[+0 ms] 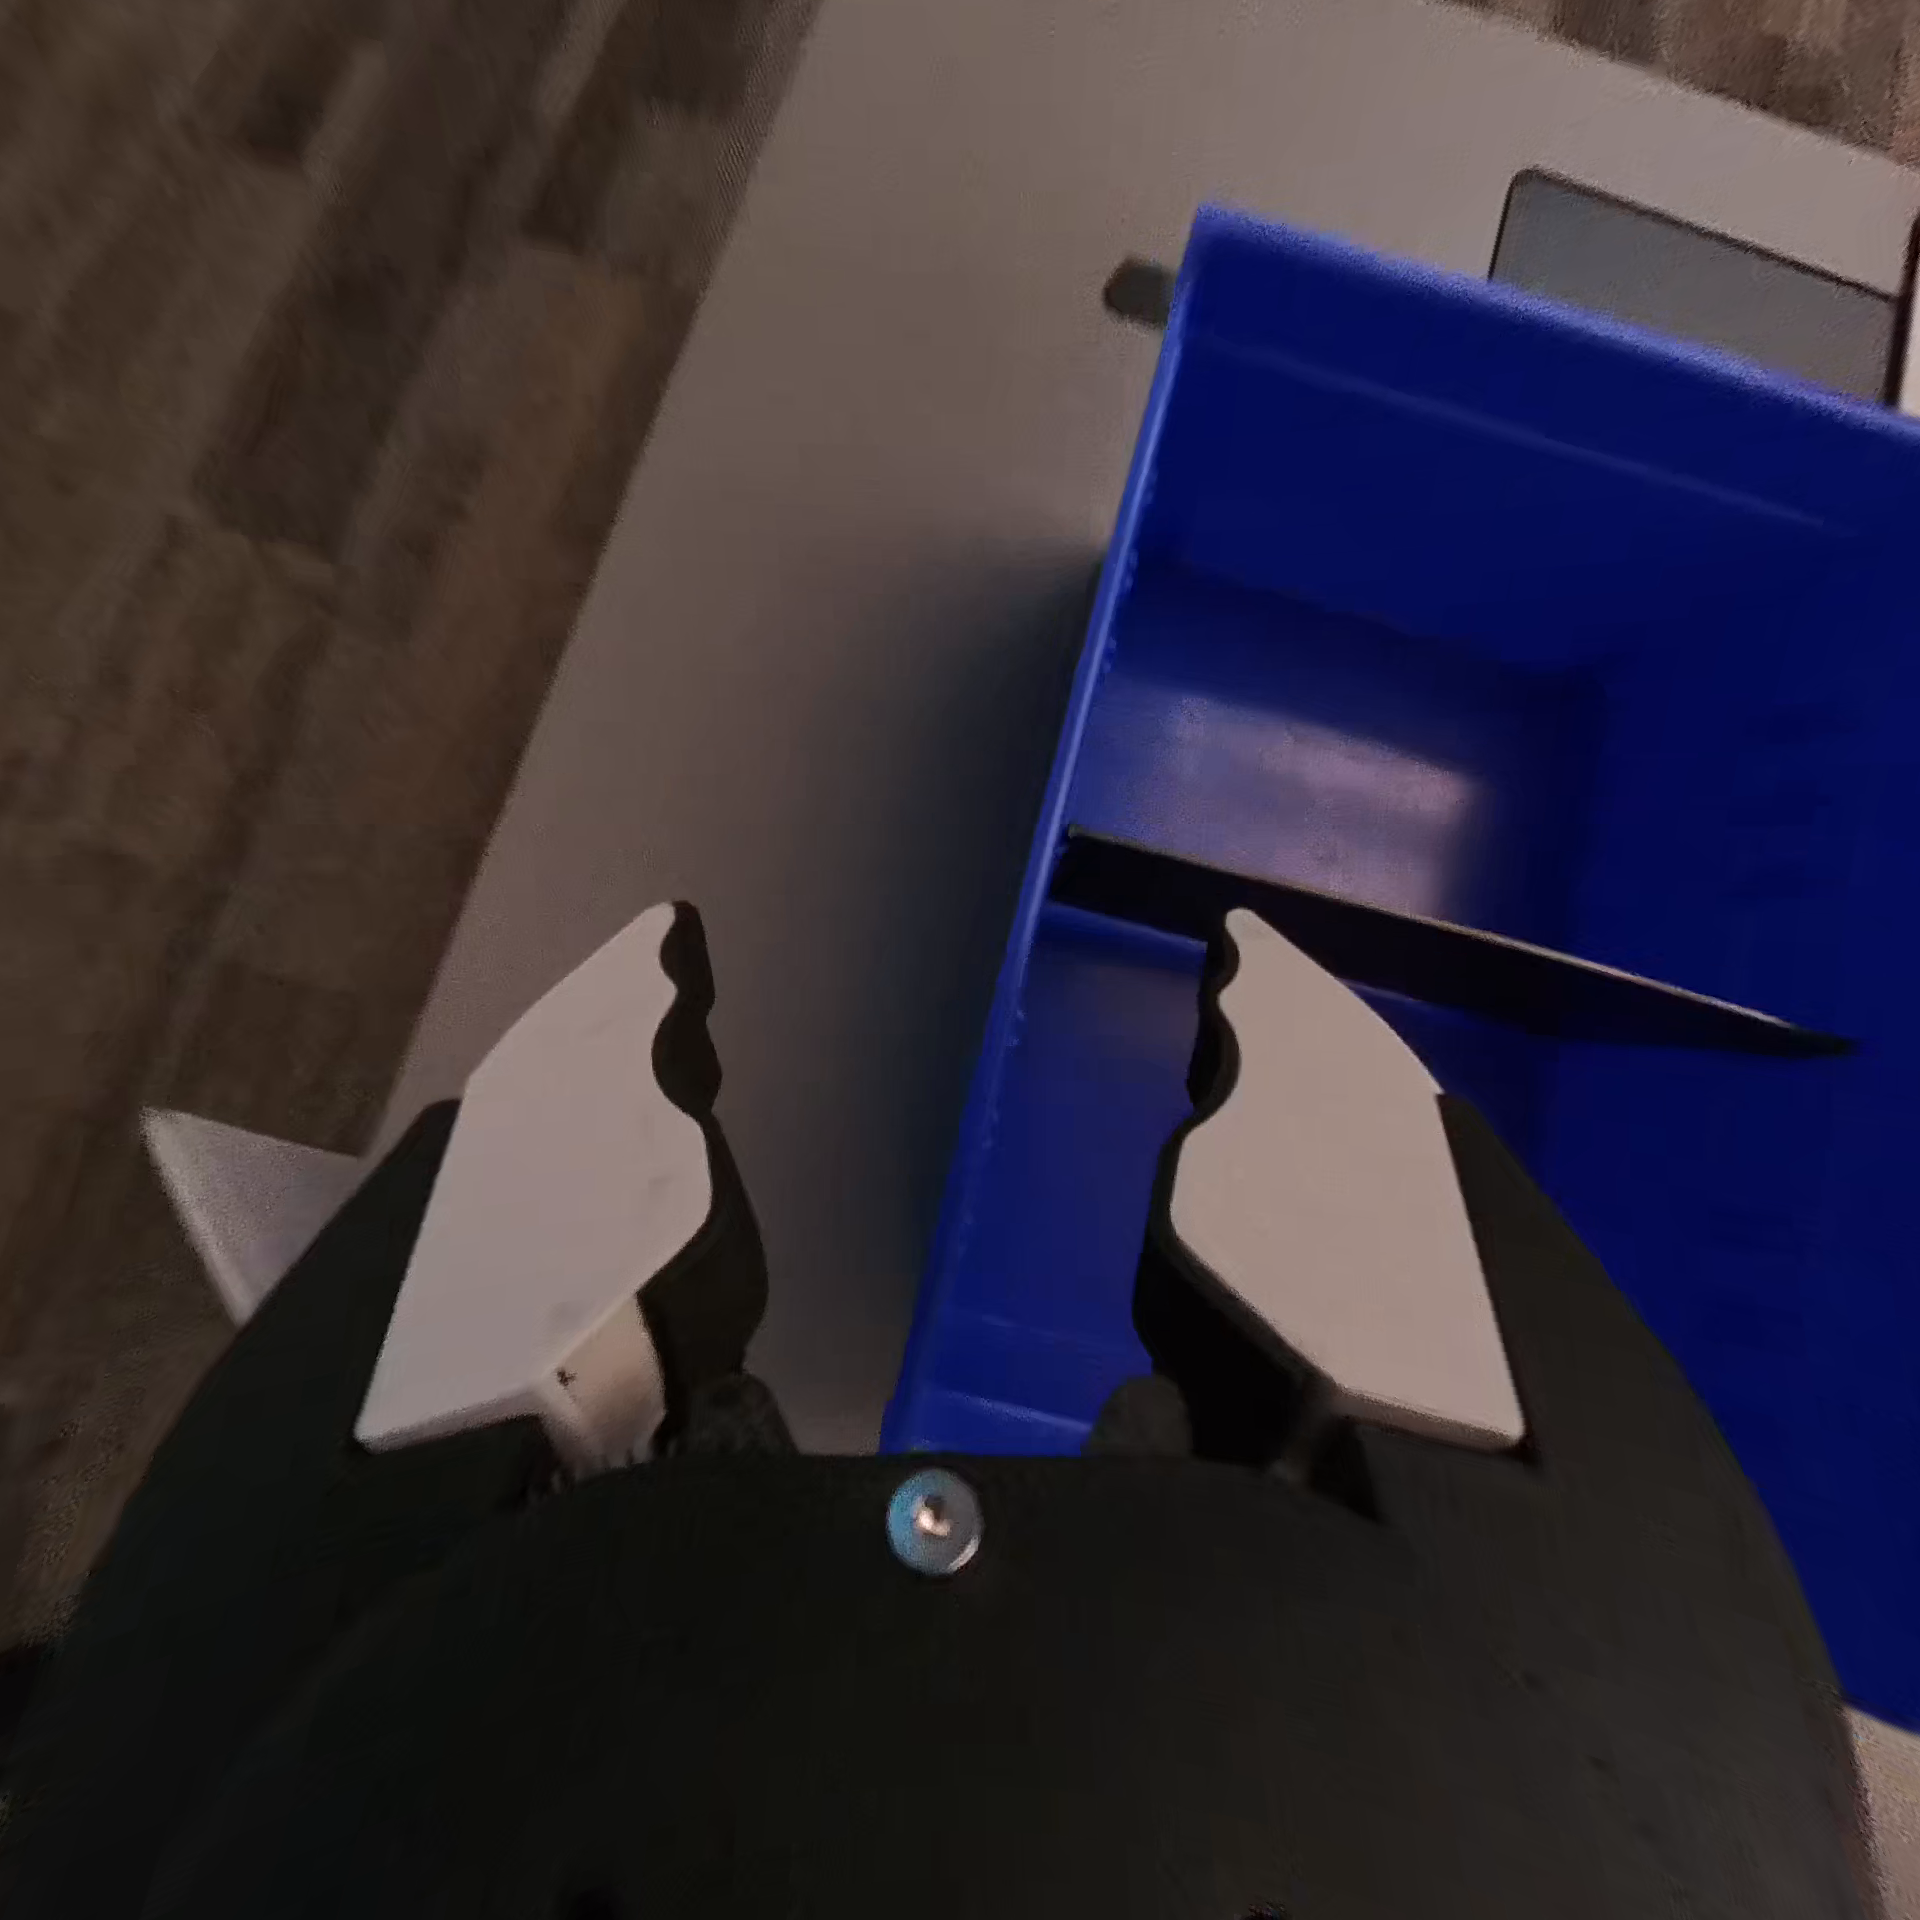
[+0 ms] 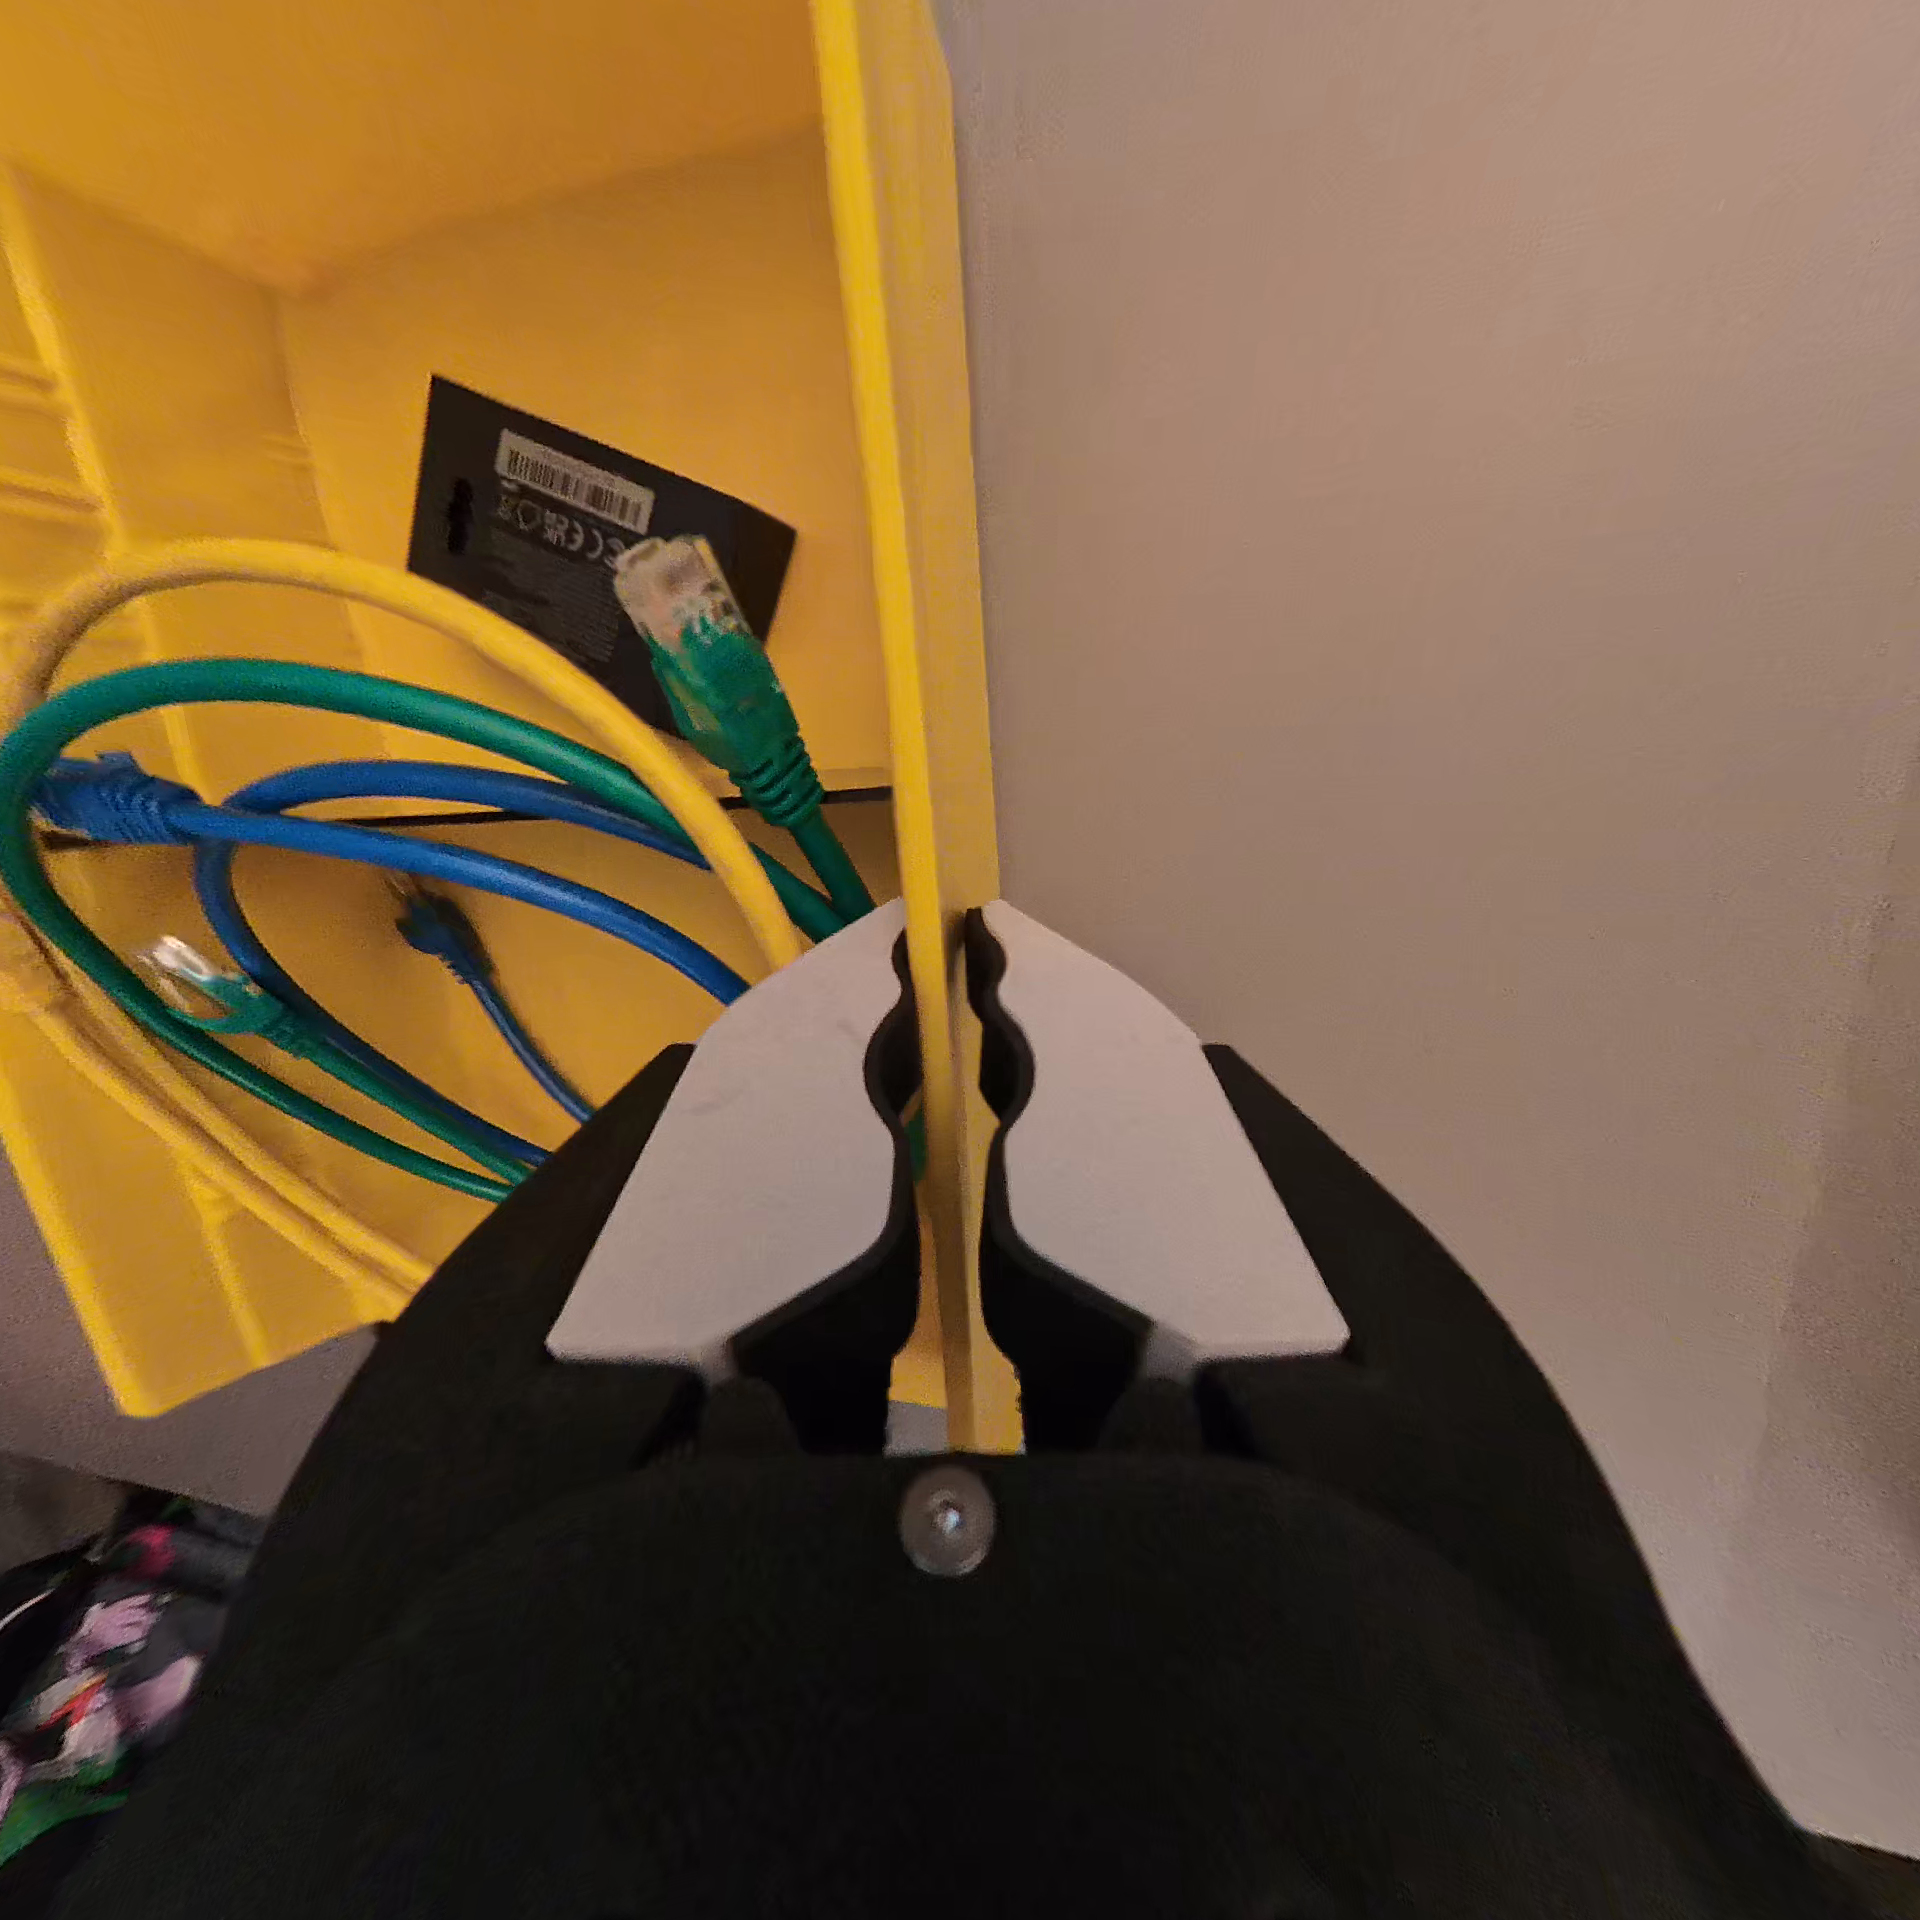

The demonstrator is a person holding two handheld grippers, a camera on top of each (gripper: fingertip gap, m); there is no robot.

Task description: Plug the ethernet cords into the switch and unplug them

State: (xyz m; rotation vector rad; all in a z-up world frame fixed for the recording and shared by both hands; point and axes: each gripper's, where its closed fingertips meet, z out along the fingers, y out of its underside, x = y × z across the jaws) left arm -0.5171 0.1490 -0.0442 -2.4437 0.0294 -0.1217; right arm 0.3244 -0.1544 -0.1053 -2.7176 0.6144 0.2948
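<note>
In the right wrist view a yellow bin (image 2: 665, 301) holds a black switch (image 2: 540, 561) lying with its labelled underside up, and looped green (image 2: 312, 691), blue (image 2: 447, 862) and yellow (image 2: 343, 577) ethernet cords. A green plug (image 2: 717, 665) rests against the switch. My right gripper (image 2: 935, 925) is shut on the bin's right wall (image 2: 894, 468), one finger inside and one outside. In the left wrist view my left gripper (image 1: 951, 920) is open and empty, hovering over the left wall of a blue bin (image 1: 1455, 727).
The blue bin has a black divider (image 1: 1455, 956) across it and shows nothing inside. Both bins stand on a white table (image 1: 883, 520). A dark tablet-like slab (image 1: 1683, 281) lies behind the blue bin. Wooden floor (image 1: 260, 520) lies beyond the table's left edge. Tip to tip, the grippers are about 90 cm apart.
</note>
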